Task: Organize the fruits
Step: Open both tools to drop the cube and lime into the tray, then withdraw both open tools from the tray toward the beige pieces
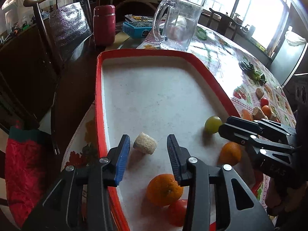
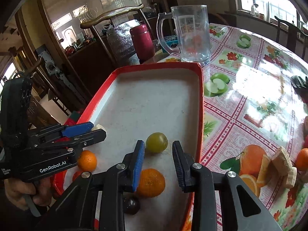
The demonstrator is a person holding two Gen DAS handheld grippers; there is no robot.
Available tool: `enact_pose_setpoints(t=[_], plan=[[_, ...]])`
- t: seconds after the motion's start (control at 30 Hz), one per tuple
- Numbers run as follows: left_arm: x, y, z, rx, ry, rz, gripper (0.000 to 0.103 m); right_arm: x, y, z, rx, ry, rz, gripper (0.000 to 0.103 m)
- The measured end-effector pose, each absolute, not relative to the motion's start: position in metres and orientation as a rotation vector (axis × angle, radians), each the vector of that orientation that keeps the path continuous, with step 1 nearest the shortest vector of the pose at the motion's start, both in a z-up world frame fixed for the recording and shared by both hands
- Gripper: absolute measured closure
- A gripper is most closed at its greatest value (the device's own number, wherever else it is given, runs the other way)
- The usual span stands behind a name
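Observation:
A red-rimmed white tray [image 1: 99,88] [image 2: 201,96] holds a green fruit [image 1: 213,124] [image 2: 156,142], two oranges [image 1: 164,189] [image 1: 230,153] [image 2: 151,182] [image 2: 87,160], a red fruit [image 1: 178,212], a dark plum [image 2: 131,205] and a beige banana piece [image 1: 145,146]. My left gripper [image 1: 148,152] is open and empty above the tray, just short of the banana piece. My right gripper [image 2: 158,160] is open and empty over the tray, between the green fruit and an orange. Each gripper shows in the other's view [image 1: 256,134] [image 2: 80,132].
A glass mug [image 1: 179,23] [image 2: 190,32] stands beyond the tray, with a maroon flask [image 1: 104,25] [image 2: 142,40] and a blue box [image 1: 135,28]. More fruit pieces [image 1: 263,104] [image 2: 284,165] and greens [image 1: 252,72] lie on the patterned tablecloth to the right. A chair [image 1: 63,23] stands left.

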State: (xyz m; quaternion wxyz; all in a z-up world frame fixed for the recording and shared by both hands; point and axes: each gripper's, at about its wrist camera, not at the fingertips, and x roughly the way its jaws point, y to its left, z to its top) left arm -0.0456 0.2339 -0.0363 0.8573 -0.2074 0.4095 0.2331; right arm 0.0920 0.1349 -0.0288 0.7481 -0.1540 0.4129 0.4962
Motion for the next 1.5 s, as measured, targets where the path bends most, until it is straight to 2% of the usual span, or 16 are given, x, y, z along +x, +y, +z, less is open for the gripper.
enact_pose_setpoints(t=[0.27, 0.87, 1.5], plan=[[-0.049, 0.220, -0.019, -0.437, 0.822, 0.476, 0.065, 0.097, 0.078, -0.008, -0.239, 0.871, 1.037, 0.069], [0.000, 0.134, 0.005, -0.325, 0.823, 0.301, 0.065, 0.137, -0.047, -0.006, -0.110, 0.877, 0.820, 0.068], [0.072, 0.083, 0.001, -0.219, 0.887, 0.186, 0.065, 0.191, -0.077, -0.024, -0.136, 0.878, 0.682, 0.068]])
